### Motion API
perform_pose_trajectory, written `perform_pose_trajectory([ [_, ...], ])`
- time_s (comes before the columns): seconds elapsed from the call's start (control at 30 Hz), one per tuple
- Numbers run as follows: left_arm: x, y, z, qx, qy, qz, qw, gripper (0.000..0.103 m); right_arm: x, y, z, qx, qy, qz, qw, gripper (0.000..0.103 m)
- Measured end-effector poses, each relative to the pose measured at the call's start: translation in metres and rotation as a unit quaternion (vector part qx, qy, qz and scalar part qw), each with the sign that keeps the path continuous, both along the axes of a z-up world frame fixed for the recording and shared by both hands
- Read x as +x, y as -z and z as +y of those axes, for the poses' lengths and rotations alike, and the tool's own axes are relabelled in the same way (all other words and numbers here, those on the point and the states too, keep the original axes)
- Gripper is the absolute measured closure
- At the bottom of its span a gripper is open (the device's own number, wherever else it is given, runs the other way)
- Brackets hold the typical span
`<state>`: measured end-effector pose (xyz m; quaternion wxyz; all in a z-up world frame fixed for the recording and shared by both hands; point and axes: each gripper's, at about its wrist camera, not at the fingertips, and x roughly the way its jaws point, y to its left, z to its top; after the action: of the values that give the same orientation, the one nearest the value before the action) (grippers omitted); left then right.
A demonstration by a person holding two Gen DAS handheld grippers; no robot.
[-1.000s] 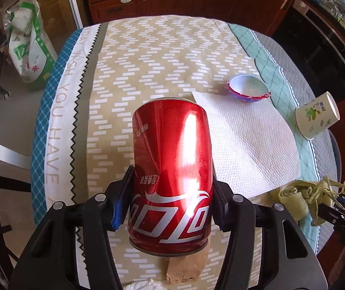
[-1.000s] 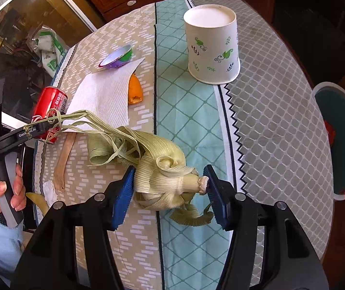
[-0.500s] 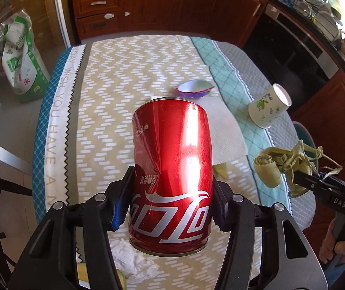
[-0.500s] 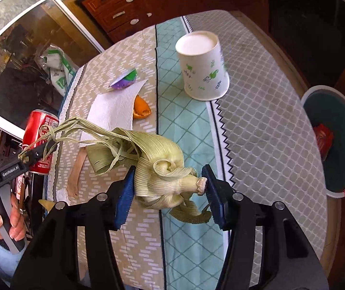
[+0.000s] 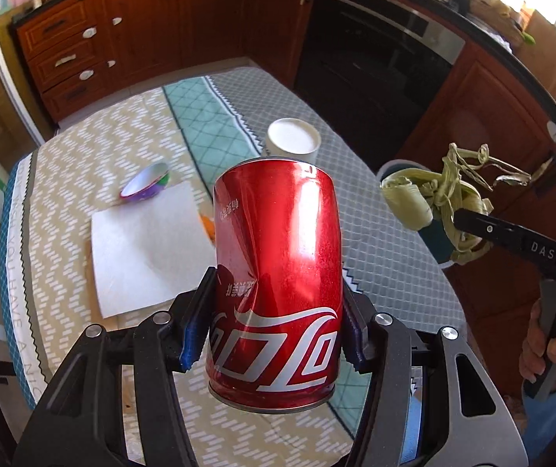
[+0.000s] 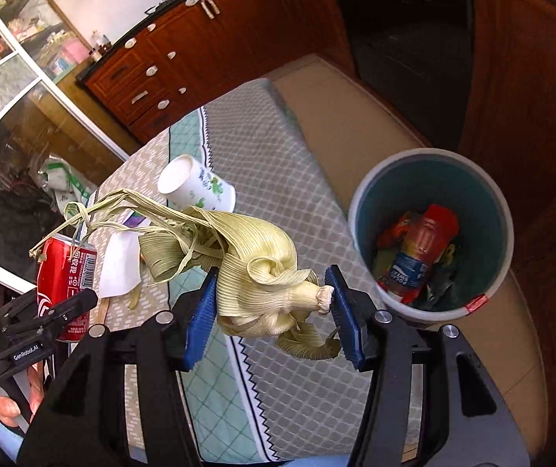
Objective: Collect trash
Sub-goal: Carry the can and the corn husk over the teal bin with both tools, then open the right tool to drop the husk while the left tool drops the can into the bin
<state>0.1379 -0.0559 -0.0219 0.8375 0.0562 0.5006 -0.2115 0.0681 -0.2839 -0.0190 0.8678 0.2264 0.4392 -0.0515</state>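
My left gripper [image 5: 274,327] is shut on a dented red cola can [image 5: 278,272], held upright above the table; the can also shows in the right wrist view [image 6: 65,284]. My right gripper [image 6: 274,303] is shut on a pale green corn husk [image 6: 254,268], held in the air past the table's right edge; the husk also shows in the left wrist view [image 5: 429,202]. A round bin [image 6: 359,194] with a white rim and teal inside stands on the floor right of the table, holding a red bottle and other trash.
On the patterned tablecloth [image 5: 83,163] lie a white paper napkin [image 5: 141,245], a purple-rimmed lid [image 5: 145,186], an orange scrap [image 5: 207,225] and an upturned paper cup [image 5: 293,140]. Wooden cabinets [image 5: 122,39] and a dark oven stand behind.
Both grippers have risen and swung right with their loads. The husk now hangs beside the bin, which has come fully into the right wrist view.
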Motion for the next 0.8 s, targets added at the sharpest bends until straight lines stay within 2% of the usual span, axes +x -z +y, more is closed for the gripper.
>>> perform_pose_trajectory([
  [0.37, 0.004, 0.005, -0.099, 0.016, 0.07, 0.003, 0.9974, 0.046, -0.031, 0.019, -0.1, 0.029, 0.089, -0.004, 0.996, 0.05],
  [0.6, 0.009, 0.024, -0.161, 0.032, 0.115, 0.021, 0.9926, 0.046, -0.042, 0.057, -0.156, 0.058, 0.15, 0.029, 0.987, 0.05],
  [0.8, 0.025, 0.043, -0.195, 0.044, 0.136, 0.038, 0.989, 0.046, -0.025, 0.09, -0.171, 0.075, 0.15, 0.056, 0.984, 0.049],
])
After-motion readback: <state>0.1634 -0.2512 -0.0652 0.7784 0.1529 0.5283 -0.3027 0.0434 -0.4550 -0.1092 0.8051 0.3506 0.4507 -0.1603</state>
